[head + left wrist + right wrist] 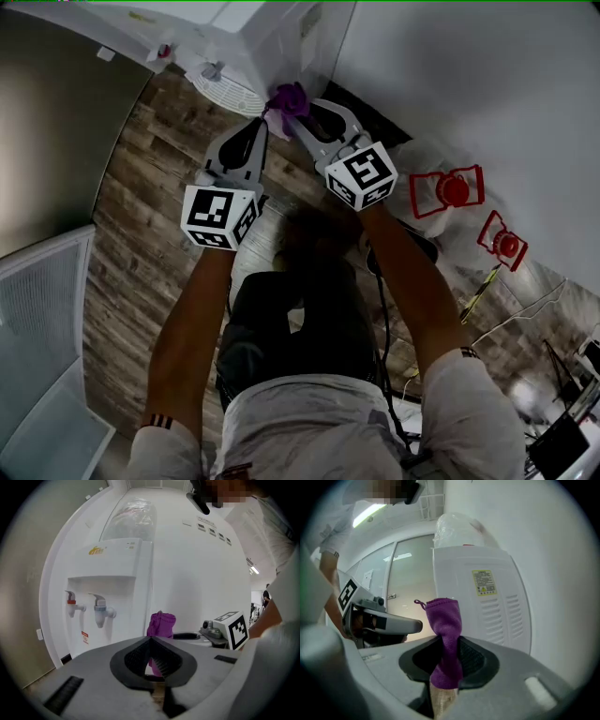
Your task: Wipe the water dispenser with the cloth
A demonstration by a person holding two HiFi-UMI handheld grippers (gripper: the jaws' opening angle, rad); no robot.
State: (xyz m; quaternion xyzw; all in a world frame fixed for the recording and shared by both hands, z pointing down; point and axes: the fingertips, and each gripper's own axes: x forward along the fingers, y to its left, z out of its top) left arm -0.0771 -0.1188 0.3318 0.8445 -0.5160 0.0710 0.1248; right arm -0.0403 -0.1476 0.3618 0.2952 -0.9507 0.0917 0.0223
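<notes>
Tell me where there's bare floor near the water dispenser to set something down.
The wood floor on the left is bare. It is bordered by the grey wall, the water dispenser and the person's legs. The right side is crowded, with red objects and cables along the white wall.

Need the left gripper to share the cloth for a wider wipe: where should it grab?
I'd take the cloth by its free top, standing upright above the right gripper, which clamps its middle. Bring the left gripper in sideways, opening its shut jaws first.
</notes>
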